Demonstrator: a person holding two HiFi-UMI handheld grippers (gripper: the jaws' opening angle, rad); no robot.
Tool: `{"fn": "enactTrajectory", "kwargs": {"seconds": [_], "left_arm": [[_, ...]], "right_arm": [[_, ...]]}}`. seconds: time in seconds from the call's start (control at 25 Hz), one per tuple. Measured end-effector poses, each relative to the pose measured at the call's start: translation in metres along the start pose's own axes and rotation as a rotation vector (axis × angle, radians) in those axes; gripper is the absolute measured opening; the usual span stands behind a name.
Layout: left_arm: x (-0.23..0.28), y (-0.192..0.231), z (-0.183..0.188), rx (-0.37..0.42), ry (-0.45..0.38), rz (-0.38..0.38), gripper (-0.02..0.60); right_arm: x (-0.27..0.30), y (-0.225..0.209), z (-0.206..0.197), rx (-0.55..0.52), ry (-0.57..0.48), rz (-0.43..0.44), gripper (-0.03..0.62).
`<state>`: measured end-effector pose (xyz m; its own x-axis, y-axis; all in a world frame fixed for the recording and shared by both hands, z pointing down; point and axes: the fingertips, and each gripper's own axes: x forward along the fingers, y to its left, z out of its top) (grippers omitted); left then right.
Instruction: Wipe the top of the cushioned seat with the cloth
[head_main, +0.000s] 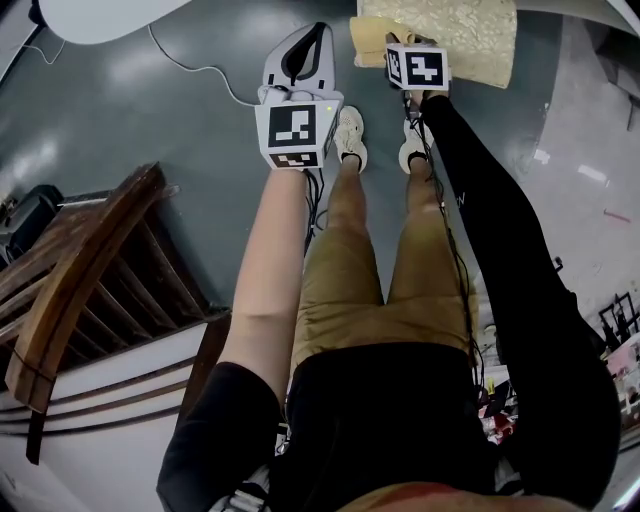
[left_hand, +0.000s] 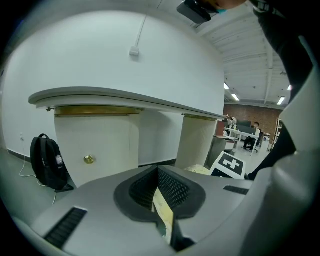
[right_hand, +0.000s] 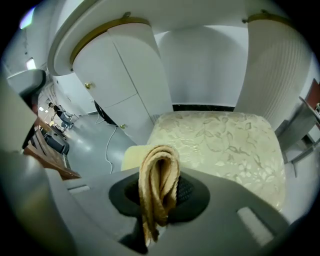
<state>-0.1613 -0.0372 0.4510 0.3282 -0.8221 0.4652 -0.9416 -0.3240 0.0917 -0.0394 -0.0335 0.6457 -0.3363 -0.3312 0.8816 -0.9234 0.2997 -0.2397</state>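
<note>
So, right gripper (right_hand: 161, 196) first: its jaws are clamped on the cloth (right_hand: 159, 172), a tan fold that loops up out of the pads with a tail hanging below. The left gripper (left_hand: 163, 202) has its jaws pulled in to a thin slit. There's a pale sliver showing in that slit and we honestly can't say what it is, but it doesn't look like it's carrying anything for the job.

Moving out, the cushioned seat (right_hand: 220, 145) sits right ahead of the right gripper, cream with a leafy pattern, under the edge of the white table (left_hand: 125, 96). In the head view that gripper hangs at the seat's near edge. The left one is off to the side over the floor, with a slatted wooden frame (head_main: 80, 290) further left.

Progress-wise, we'd call it the very start. The cloth is in hand and lined up, but we don't see it touching the seat top, so the whole wipe looks left to do. No stain or wiped track shows either way.

Hard bits:
- The seat is cut off by the top of the head view.
- The marker cube hides the right jaws in that view.
- A pale yellow patch (right_hand: 131, 156) beside the seat could be loose cloth or another pad, and we can't tell which.
</note>
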Motion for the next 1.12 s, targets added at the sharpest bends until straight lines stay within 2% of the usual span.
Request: {"fn": "enactTrajectory", "kwargs": {"seconds": [0.16, 0.52, 0.8, 0.92, 1.12], "left_arm": [[0.014, -0.023, 0.006, 0.005, -0.004, -0.024, 0.007], [0.055, -0.097, 0.024, 0.040, -0.003, -0.081, 0.008], [0.074, -0.149, 0.038, 0.053, -0.023, -0.108, 0.008], [0.080, -0.160, 0.039, 0.066, -0.021, -0.109, 0.006], [0.076, -0.174, 0.031, 0.070, -0.007, -0.128, 0.008]], "right_arm": [[-0.018, -0.055, -0.004, 0.028, -0.012, -0.068, 0.055], [-0.070, -0.211, -0.022, 0.085, -0.022, -0.212, 0.055], [-0.108, -0.309, -0.053, 0.121, 0.001, -0.349, 0.055], [-0.120, -0.336, -0.057, 0.138, -0.007, -0.396, 0.055], [-0.132, -0.341, -0.065, 0.128, -0.048, -0.393, 0.055]]}}
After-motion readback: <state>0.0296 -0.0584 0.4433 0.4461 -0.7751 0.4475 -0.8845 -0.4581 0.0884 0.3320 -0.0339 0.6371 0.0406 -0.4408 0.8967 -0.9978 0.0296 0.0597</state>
